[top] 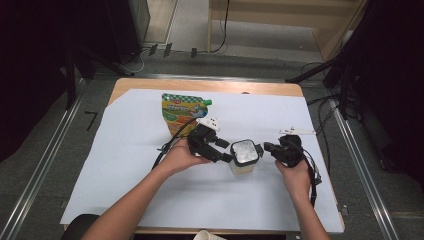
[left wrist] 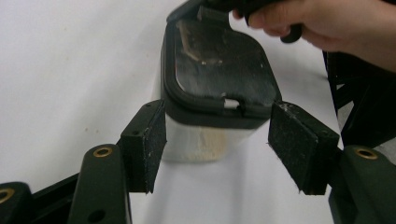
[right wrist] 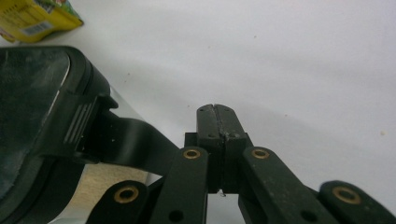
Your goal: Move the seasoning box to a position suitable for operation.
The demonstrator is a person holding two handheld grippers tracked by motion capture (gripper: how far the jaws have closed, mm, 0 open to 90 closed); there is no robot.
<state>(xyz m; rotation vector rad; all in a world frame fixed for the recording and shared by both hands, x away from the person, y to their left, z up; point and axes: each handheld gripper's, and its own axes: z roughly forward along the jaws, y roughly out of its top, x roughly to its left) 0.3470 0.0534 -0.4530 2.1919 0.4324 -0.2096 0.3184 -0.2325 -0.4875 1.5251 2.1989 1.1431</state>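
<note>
A small clear container (top: 245, 156) with a black-rimmed lid stands on the white sheet, with beige contents in its lower part. My left gripper (top: 226, 151) comes at it from the left and is open. In the left gripper view its pads (left wrist: 147, 144) flank the container (left wrist: 219, 79) without pressing on it. My right gripper (top: 267, 147) sits just right of the container, shut with nothing between its jaws. In the right gripper view the closed tips (right wrist: 218, 112) lie beside the lid's black side latch (right wrist: 84, 123). The right hand (left wrist: 327, 23) appears beyond the container.
A yellow-green spouted pouch (top: 182, 112) lies flat at the back of the white sheet (top: 130, 165), behind my left hand. The wooden table edge (top: 200, 85) runs along the far side. A paper cup rim (top: 207, 235) pokes in at the near edge.
</note>
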